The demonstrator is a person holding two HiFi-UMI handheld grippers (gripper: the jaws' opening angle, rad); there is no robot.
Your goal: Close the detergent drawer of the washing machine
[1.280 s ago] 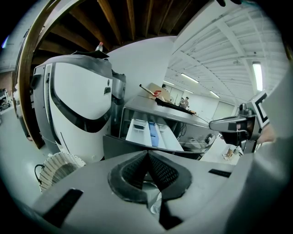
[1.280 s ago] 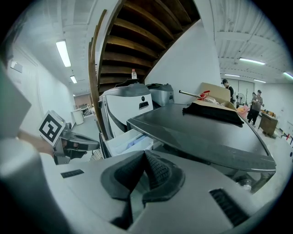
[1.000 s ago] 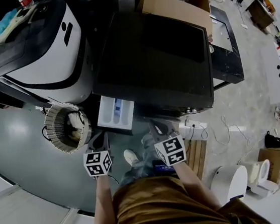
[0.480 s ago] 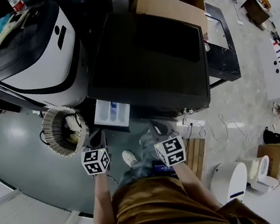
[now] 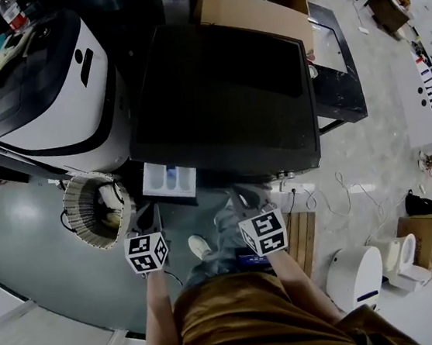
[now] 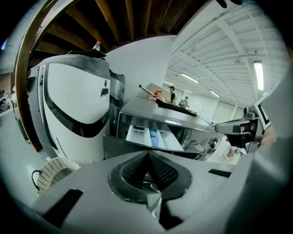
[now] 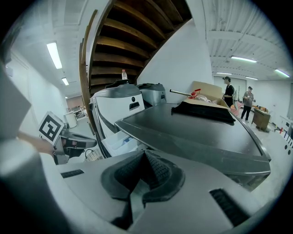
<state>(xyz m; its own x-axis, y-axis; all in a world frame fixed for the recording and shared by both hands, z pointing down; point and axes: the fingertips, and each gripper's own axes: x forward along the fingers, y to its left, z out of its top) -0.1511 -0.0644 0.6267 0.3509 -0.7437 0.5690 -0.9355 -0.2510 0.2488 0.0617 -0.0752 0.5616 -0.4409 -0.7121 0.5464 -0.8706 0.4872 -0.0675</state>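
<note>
**Detergent drawer open; both grippers short of it, jaws closed and empty**

The washing machine (image 5: pixel 221 89) stands directly ahead of the person, its dark top filling the middle of the head view. The detergent drawer (image 5: pixel 168 180) projects from the upper left of the machine's front face, pulled out. Its white compartments and a blue insert are exposed. It is not yet pushed home.

The left gripper (image 5: pixel 151 212) is held just below and in front of the drawer, apart from it. Its own view looks straight at the open tray. Its jaws are pressed together, pad against pad, with nothing between them. Judged from this, it is set to push with closed tips rather than to grasp, since a drawer front needs only a flat shove.

The right gripper (image 5: pixel 242 199) hangs at the machine's front edge, well to the right of the drawer. Its jaws are likewise closed and empty. It appears to be standing by.

A white appliance (image 5: pixel 41 88) adjoins the machine on the left, with a woven basket (image 5: pixel 96 210) at its foot near the left gripper. A cardboard box (image 5: pixel 254 3) lies beyond the machine.

Risk: an off-centre push could skew the tray in its guide.
</note>
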